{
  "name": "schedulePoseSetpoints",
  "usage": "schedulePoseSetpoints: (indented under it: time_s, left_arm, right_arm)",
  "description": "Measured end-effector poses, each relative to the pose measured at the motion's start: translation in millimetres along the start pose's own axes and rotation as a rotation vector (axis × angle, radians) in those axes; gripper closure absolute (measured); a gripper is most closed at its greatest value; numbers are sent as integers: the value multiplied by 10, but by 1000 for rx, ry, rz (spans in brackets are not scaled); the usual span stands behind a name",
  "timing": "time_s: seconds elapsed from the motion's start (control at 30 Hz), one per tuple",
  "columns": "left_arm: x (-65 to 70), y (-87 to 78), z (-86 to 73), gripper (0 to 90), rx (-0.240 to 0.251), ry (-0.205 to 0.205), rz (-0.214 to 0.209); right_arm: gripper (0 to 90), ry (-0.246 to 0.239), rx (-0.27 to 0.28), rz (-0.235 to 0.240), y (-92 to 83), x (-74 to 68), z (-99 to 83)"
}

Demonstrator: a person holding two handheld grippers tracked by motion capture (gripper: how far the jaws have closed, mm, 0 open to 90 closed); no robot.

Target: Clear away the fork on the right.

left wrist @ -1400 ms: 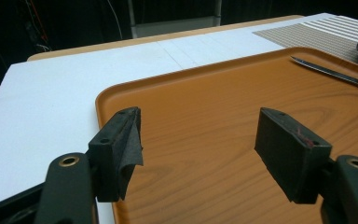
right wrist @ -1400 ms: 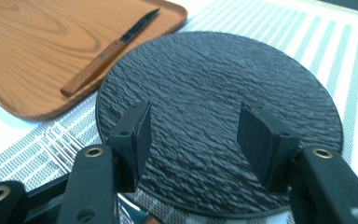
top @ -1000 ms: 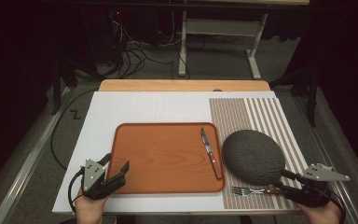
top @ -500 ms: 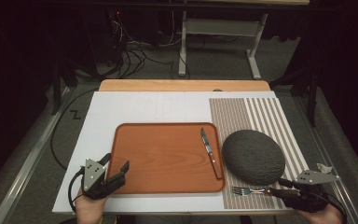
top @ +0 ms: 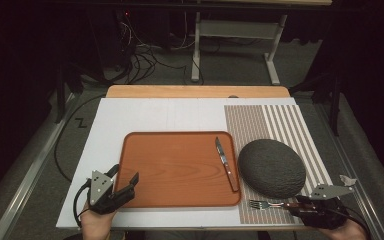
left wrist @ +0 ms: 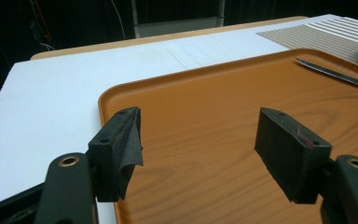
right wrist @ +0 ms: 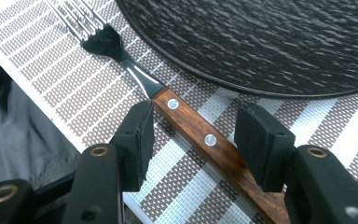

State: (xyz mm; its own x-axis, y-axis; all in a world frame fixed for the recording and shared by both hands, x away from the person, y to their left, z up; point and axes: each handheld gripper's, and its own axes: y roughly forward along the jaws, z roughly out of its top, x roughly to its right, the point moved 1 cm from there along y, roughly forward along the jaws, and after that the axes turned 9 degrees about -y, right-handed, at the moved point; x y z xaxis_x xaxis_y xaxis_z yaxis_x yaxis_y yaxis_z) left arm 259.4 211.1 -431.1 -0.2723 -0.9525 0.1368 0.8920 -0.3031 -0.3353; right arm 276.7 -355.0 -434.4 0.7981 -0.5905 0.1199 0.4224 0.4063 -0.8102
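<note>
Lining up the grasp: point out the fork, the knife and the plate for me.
fork (right wrist: 200, 135): right gripper view, on the wooden handle between the jaws.
knife (top: 224, 162): high view, mid-length, on the tray.
plate (top: 271, 168): high view, centre of the dark dish.

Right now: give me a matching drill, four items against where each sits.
Items:
1. fork
2. knife
3. dark plate
4. left hand-held gripper

Places:
A. on the striped mat, beside the tray
B. handle between the open jaws of the right hand-held gripper
C. over the tray's near left corner
D. along the right side of the orange tray

Pairs: 1-B, 2-D, 3-A, 4-C
</note>
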Motion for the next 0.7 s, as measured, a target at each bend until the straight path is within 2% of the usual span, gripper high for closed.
schedulePoseSetpoints:
  time_s: [0.13,0.3,0.43,0.7]
  left_arm:
    - [-4,-3,1,317,-1,0,0]
    - [-2,-6,1,317,2,-1,1]
    - [-2,-4,2,317,3,-2,0]
    - [-2,-5,2,317,4,-4,-1]
  right_arm:
    - [503,-45,-20,-14,24,-31,20]
    - [520,-57,-26,-7,32,-35,31]
    - [591,-64,-32,14,27,-43,36]
    - [644,-108,-25,40,26,-59,43]
